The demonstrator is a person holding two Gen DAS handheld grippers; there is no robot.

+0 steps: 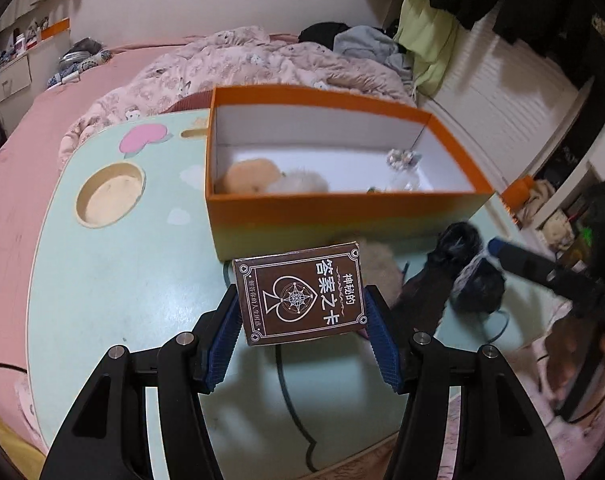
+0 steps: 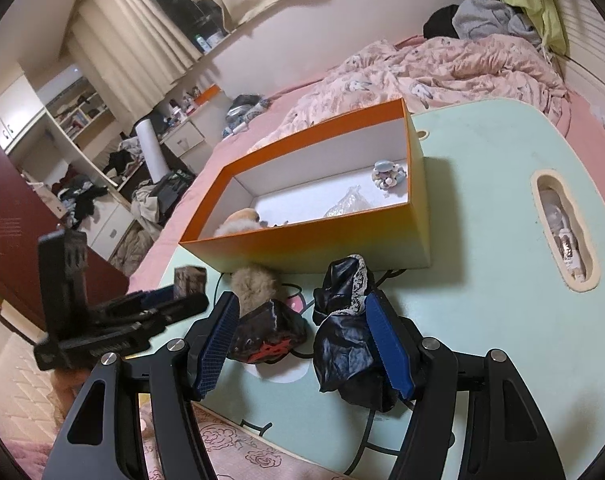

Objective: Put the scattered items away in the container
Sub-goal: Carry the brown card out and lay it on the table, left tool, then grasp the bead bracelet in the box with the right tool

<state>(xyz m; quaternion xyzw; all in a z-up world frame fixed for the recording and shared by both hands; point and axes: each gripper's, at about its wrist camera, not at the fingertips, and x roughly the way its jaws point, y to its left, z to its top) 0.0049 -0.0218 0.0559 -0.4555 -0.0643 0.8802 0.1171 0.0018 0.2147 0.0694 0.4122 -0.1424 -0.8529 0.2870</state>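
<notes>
My left gripper (image 1: 302, 312) is shut on a brown card box (image 1: 300, 294) and holds it above the table, in front of the orange box (image 1: 342, 212). The orange box (image 2: 310, 240) holds plush toys (image 1: 274, 180), a bead trinket (image 2: 388, 174) and a clear packet (image 2: 346, 204). My right gripper (image 2: 302, 332) is open, low over the table. A black lace-trimmed cloth (image 2: 348, 332) lies against its right finger and a dark item with red marks (image 2: 270, 336) by its left finger. A tan fluffy ball (image 2: 254, 284) lies by the orange box.
The mint-green table (image 1: 102, 280) has a round cup recess (image 1: 110, 194) and an oblong slot (image 2: 562, 228). A black cable (image 1: 286, 392) runs over the table. A pink bed with a rumpled quilt (image 2: 442, 68) lies behind. My left gripper shows at left in the right wrist view (image 2: 150, 308).
</notes>
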